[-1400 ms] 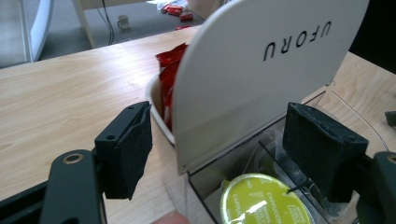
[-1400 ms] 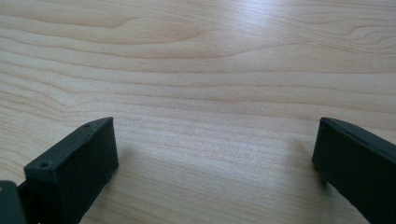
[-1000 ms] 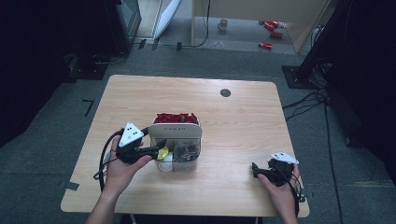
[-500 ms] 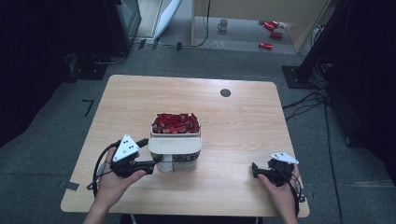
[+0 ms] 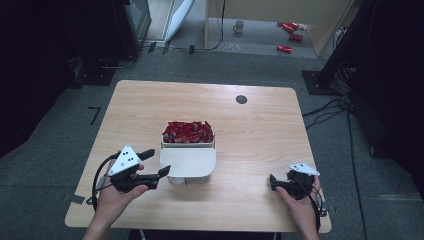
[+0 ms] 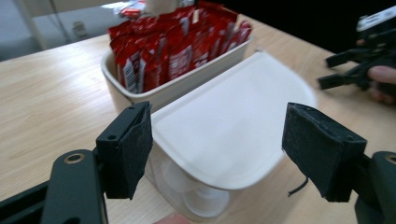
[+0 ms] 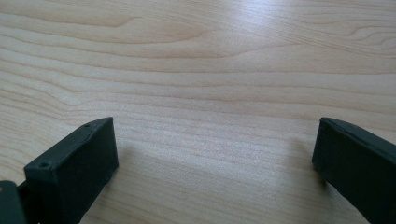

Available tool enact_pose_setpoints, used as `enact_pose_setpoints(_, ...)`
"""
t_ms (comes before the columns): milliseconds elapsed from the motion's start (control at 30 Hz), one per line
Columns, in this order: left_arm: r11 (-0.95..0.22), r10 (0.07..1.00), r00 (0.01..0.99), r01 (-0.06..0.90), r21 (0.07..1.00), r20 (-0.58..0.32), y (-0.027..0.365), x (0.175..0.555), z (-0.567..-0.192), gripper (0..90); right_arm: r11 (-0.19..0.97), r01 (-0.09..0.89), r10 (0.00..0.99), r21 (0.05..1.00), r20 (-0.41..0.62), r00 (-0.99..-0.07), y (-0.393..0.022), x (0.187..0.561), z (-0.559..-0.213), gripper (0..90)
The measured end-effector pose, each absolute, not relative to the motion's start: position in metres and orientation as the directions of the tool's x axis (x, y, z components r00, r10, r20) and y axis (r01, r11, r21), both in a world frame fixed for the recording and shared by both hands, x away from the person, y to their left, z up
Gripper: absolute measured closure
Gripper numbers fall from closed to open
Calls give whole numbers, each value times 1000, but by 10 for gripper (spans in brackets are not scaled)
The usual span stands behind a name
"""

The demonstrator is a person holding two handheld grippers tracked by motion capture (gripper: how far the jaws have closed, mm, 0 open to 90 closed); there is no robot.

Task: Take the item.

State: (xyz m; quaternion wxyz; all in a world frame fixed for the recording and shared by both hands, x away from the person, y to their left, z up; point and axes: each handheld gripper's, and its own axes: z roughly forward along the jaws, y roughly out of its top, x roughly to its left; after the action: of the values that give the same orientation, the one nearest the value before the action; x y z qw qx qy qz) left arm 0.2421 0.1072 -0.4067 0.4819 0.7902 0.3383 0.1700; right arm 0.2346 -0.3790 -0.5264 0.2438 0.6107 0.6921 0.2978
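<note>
At the wooden tabletop, we hold a tool in each hand. Our left tool hangs just beside the left edge of the white lid, its jaws spread and having just been opening, with nothing pinched; in the left gripper view the lid lies beyond and between the pads, apart from them. The lid covers the near part of a white container near the tabletop's middle, whose far compartment holds red sachets. Our right tool rests well apart at the near right, jaws spread over bare wood.
</note>
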Motion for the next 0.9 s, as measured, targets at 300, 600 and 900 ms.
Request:
enact_pose_setpoints(300, -231, 793, 606, 399, 887, -66, 101, 267, -408, 377, 77, 700, 990, 710, 26, -135, -379, 235, -526, 0)
enact_pose_setpoints(600, -219, 823, 564, 426, 878, -69, 105, 292, -404, 590, 77, 700, 990, 710, 26, -136, -379, 235, -526, 0)
enact_pose_setpoints(900, -264, 832, 554, 448, 854, -33, 90, 305, -403, 683, 76, 699, 990, 711, 27, -135, -379, 235, -526, 0)
